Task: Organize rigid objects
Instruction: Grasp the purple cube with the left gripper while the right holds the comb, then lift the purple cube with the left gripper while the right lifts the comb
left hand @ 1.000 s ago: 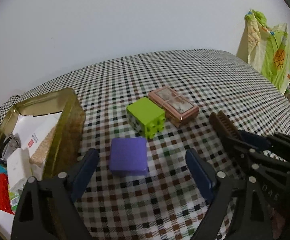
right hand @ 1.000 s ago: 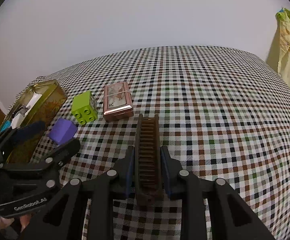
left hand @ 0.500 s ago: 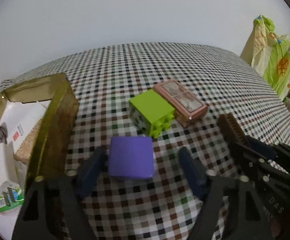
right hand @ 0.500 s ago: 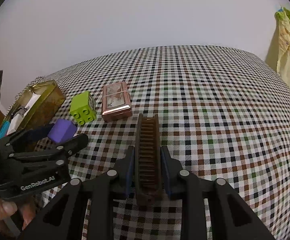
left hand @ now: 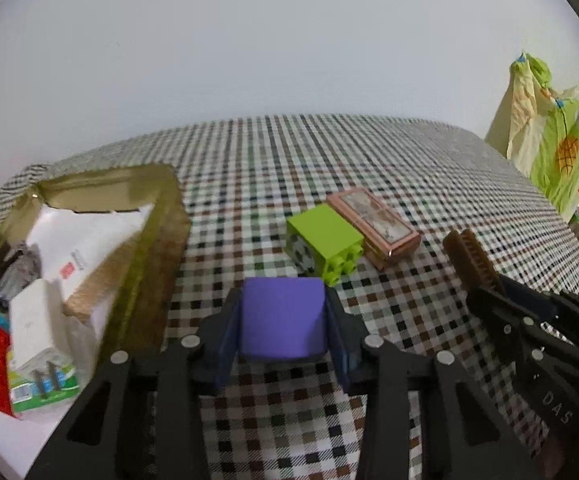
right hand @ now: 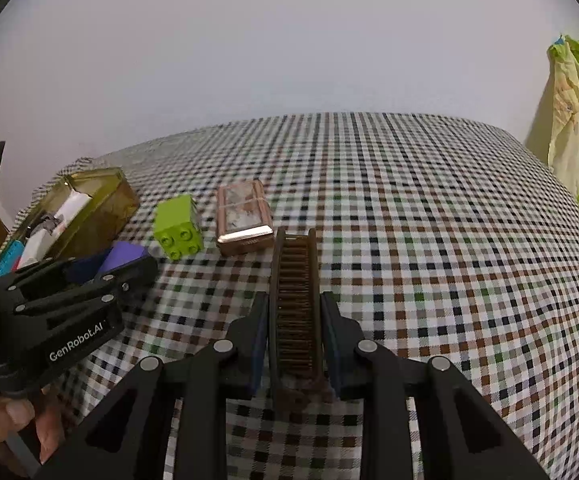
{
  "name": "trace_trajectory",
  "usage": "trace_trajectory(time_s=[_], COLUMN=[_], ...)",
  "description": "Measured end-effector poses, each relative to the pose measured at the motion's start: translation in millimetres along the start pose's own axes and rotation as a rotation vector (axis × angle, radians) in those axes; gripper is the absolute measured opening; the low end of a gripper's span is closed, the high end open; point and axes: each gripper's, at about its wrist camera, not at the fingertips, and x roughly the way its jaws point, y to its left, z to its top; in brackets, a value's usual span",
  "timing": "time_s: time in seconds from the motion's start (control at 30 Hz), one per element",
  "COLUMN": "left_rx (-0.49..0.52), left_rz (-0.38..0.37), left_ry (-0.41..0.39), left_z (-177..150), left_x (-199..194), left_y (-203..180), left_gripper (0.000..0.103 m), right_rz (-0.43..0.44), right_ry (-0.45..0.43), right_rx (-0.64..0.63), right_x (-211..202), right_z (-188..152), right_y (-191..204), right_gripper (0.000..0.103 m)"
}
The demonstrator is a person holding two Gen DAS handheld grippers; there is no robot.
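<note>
Now the left gripper (left hand: 283,330) has just been closing its jaws, and its blue pads (left hand: 225,336) sit against both sides of the purple rounded plastic cube (left hand: 282,322), which rests on the checked tablecloth (left hand: 409,184) just right of the gold-tinted open tin box (left hand: 157,248). To do this pickup well, I would judge that the squeeze should be firm and square on the flat side faces before any lift, then the cube raised straight up so it clears the tin's near wall and does not nudge the lime-green studded building brick (left hand: 323,242) just beyond it. The right gripper (right hand: 294,320) is clamped on a brown wooden comb (right hand: 295,300), held lengthwise between its pads, with its far end near the rose-gold rectangular case (right hand: 243,216). The tin already holds white cartons, a green-and-white small box, a red piece and a teal piece, with something grey at the back that is too blurred to name; free room looks scarce.
</note>
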Motion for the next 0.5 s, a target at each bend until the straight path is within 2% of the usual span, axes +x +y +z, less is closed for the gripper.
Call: trace_trajectory(time_s=[0.13, 0.3, 0.5], left_rx=[-0.003, 0.002, -0.002], left_rz=[0.033, 0.085, 0.103], left_ry=[-0.073, -0.175, -0.235], left_z=[-0.8, -6.3, -9.1], left_x=[-12.7, -32.6, -43.6], left_y=[4.9, 4.0, 7.2], left_gripper=[0.039, 0.039, 0.039], right_rz=[0.042, 0.048, 0.061], right_ry=[-0.062, -0.149, -0.194], right_rx=[0.008, -0.004, -0.005], right_x=[-8.2, -19.7, -25.6], right_z=[1.4, 0.5, 0.2], right_y=[5.0, 18.8, 24.3], right_gripper=[0.028, 0.028, 0.028])
